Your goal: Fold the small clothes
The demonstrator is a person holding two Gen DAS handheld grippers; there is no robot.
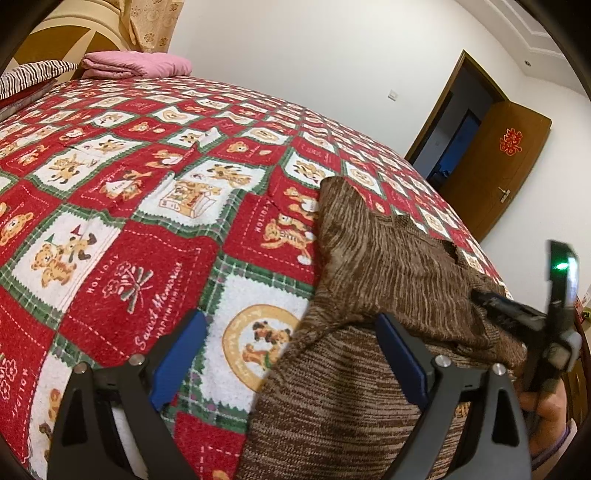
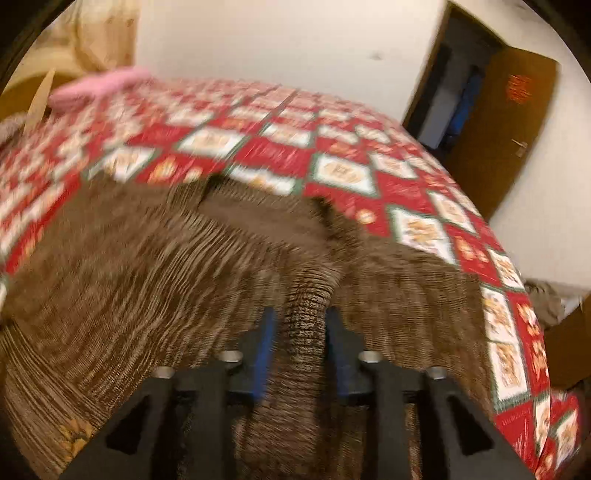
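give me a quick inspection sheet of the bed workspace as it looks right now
surface: bed under a red, white and green bear-print blanket, lightly wrinkled
job's things: brown knit garment spread at the near edge, one part folded over itself
clutter: pink folded bedding and striped pillow at the far end
grippers: left gripper open, over blanket and garment edge; right gripper with a ribbed strip of the garment between its fingers, pads apparently not pressing, view blurred
cables: nothing seen
surroundings: white wall, open brown door with a red emblem, patterned curtain
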